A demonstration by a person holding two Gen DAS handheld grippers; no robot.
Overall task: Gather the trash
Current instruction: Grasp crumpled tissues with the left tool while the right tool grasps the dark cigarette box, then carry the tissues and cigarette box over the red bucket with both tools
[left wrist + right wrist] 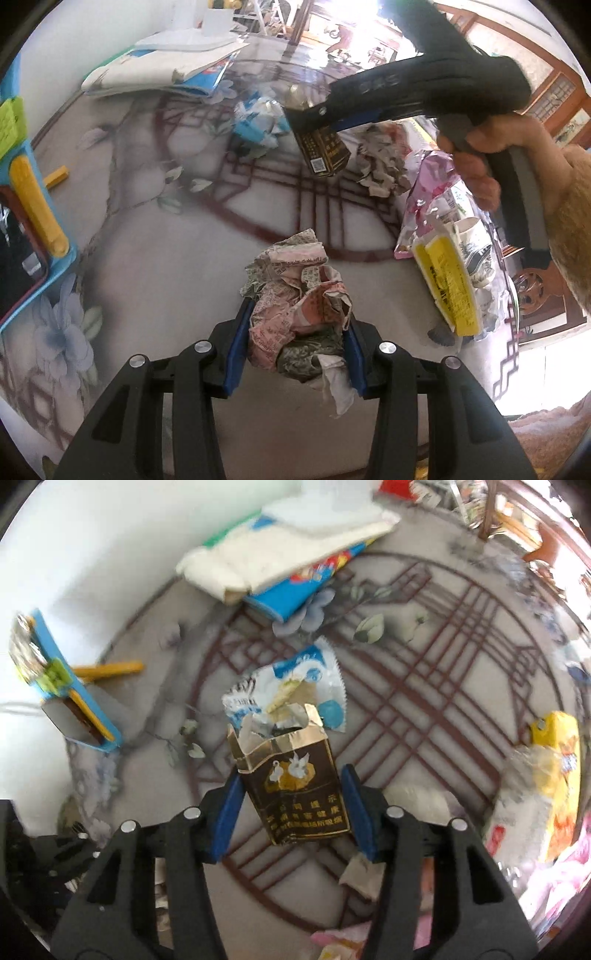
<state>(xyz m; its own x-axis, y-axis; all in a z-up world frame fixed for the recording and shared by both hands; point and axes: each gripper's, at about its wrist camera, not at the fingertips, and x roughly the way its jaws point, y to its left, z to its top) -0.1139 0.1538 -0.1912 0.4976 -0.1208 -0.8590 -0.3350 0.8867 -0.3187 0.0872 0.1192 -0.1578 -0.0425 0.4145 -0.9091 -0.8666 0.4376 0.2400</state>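
In the left wrist view, a crumpled newspaper ball (301,306) is seen nearest, clamped between the blue pads of the left gripper (295,350) above the patterned table (155,229); it is a lump with no clear long axis, a torn strip hanging toward the lens. Further off, the right gripper (314,122) is seen from the side, held by a hand (502,158), with a dark cigarette pack (325,147) at its tip, the pack's long axis tilted down toward the table. A blue-and-white wrapper (258,122) lies just beyond it, another newspaper wad (384,162) beside it, and a clear bag with a yellow box (448,284) at the right.

In the right wrist view, the cigarette pack (295,775) is shown front-on between the pads of the right gripper (291,805), its torn open top pointing away from the lens. The left pad is touching its edge; a narrow gap is seen at the right pad, so a firm grip cannot be told. The printed face and the open top are shown only here; the wrapper (291,679) is seen flat behind.
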